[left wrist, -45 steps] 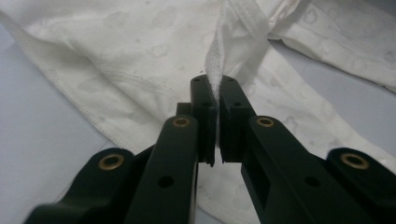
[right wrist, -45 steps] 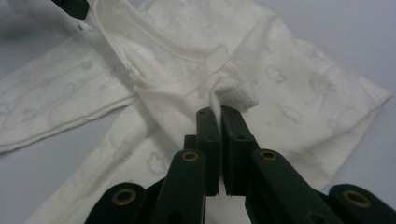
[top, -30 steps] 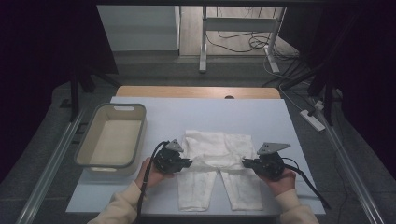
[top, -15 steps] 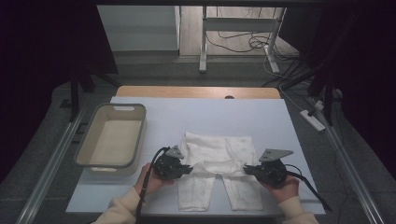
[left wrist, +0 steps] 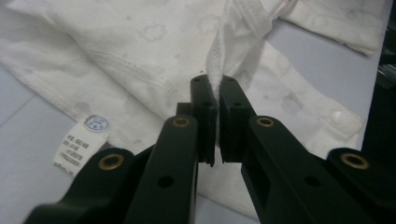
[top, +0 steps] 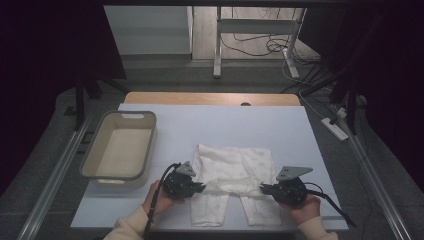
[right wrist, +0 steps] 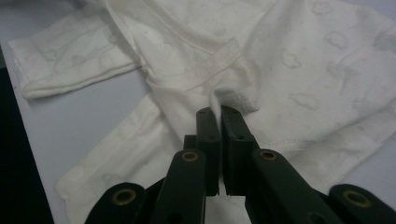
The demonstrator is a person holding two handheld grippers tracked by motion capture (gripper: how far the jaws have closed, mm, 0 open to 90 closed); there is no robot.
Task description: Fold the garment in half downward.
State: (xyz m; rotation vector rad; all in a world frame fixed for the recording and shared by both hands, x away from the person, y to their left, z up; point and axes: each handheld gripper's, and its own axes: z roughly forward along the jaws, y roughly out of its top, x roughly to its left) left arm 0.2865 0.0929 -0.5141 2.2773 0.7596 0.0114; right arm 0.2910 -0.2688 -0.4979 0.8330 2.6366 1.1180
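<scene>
Both your hand-held grippers are clamped on the white trousers (top: 235,172): left hand-held gripper (top: 199,187), right hand-held gripper (top: 265,189). Since a second ago they've dragged the waistband toward the frame's bottom, folding it over the legs.

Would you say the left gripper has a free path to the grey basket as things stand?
Probably not freely: the left gripper is shut on the white trousers, though the grey basket sits close with nothing between.

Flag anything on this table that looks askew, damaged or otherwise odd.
Nothing stands out. The white baby trousers lie fairly square on the table, waistband folded toward the legs, pinched by the left gripper and right gripper. The basket sits upright.
</scene>
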